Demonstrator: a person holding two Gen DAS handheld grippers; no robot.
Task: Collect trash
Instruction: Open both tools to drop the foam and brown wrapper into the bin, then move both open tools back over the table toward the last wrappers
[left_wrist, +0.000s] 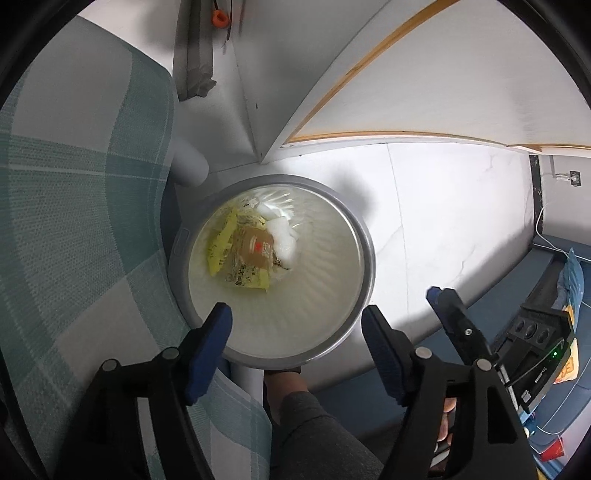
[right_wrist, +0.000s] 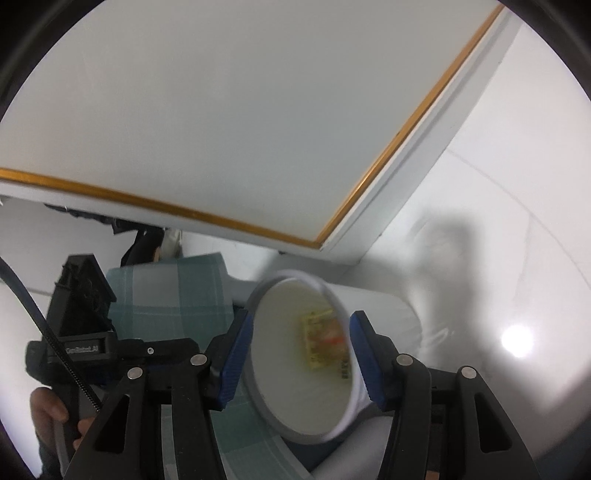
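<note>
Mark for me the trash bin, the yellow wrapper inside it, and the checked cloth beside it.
trash bin (left_wrist: 364, 236): left wrist view, on its grey rim, right side.
yellow wrapper (left_wrist: 221, 243): left wrist view, on the yellow sheet's left part.
checked cloth (left_wrist: 81, 206): left wrist view, on a green band left of the bin.

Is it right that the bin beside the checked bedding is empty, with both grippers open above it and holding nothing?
Not quite: the bin is not empty. The left wrist view shows yellow wrappers, a brownish packet and white tissue lying in it. The rest stands: it sits beside the checked bedding, and the left gripper and right gripper are open above it, holding nothing.
</note>
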